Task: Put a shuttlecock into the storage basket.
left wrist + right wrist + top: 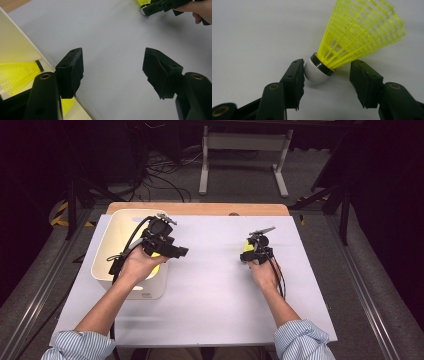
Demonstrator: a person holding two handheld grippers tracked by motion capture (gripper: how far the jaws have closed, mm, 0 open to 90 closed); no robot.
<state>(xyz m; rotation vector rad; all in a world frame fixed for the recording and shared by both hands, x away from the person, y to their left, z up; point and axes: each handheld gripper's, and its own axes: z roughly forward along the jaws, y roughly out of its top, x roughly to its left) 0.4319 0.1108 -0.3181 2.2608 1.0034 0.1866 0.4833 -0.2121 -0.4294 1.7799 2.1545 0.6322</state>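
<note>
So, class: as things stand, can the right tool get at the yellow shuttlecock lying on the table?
Probably yes. The right tool already straddles the shuttlecock: its white cork sits against one pad, the other pad stands apart, and nothing lies between them on the table.

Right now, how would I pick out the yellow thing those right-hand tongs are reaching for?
Find the white table, then its right half, away from the cream bin. The yellow plastic shuttlecock lies there on its side between the right tongs; unlike the shuttlecock in the bin, it lies on open tabletop.
</note>
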